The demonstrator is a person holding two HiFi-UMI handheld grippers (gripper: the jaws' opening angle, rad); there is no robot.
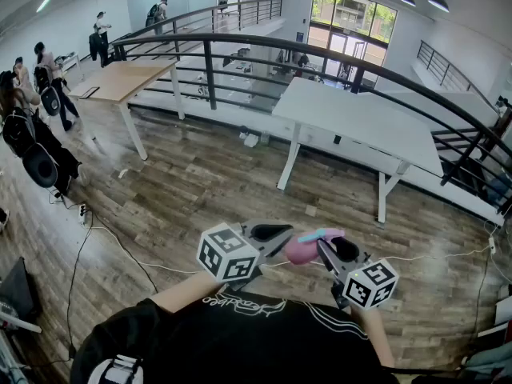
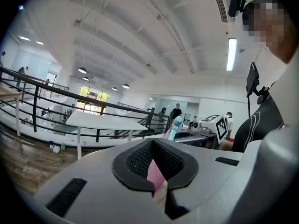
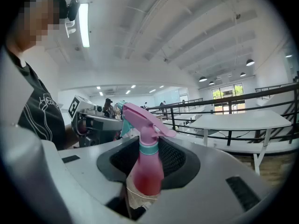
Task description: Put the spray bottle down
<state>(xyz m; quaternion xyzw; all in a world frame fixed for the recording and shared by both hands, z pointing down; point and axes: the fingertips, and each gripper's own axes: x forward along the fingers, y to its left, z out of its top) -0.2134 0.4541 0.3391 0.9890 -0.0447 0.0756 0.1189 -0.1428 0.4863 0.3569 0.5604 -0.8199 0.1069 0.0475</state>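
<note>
Spray bottle [image 3: 145, 171] in right tool [image 1: 332, 250], label unreadable

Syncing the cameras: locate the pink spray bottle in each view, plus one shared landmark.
Head view: bottle low, right of centre.
Left gripper view: its top, just right of centre.
Right gripper view: bottle centre, between the jaws.
Shared landmark: white table.

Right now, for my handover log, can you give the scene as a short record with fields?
held item: pink spray bottle
right tool: closed on the bottle's body
left tool: jaws together, nothing gripped; bottle just beyond them
table in view: white table, ahead across the wooden floor
task state: bottle not yet put down
</note>
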